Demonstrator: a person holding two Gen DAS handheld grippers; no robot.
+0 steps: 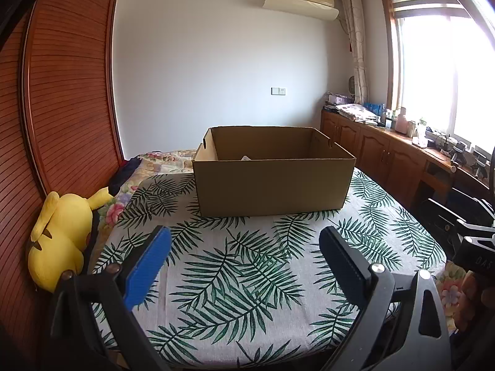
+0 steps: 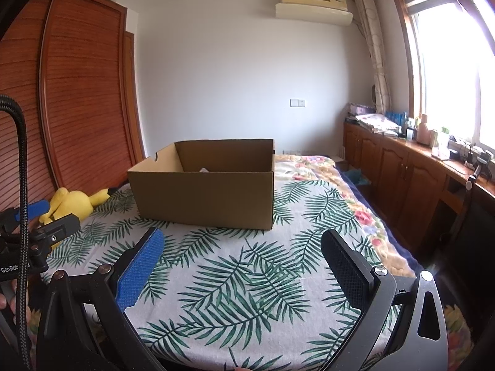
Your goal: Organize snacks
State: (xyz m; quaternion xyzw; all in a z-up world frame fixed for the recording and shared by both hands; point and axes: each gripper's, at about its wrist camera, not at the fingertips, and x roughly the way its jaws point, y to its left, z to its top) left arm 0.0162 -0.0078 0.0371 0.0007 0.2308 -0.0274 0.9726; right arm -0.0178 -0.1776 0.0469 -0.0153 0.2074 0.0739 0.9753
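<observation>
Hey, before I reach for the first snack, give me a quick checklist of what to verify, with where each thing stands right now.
1. Left gripper open and holding nothing: ok, jaws spread wide.
2. Right gripper open and holding nothing: ok, jaws spread wide.
3. Cardboard box upright with its top open: ok, it sits on the leaf-print cloth.
4. Room inside the box: cannot tell; only a bit of something white shows above the near wall.
5. Snacks located: not ok, none show in either view.
6. Path to the box free: ok; the yellow plush toy lies off to the left.
</observation>
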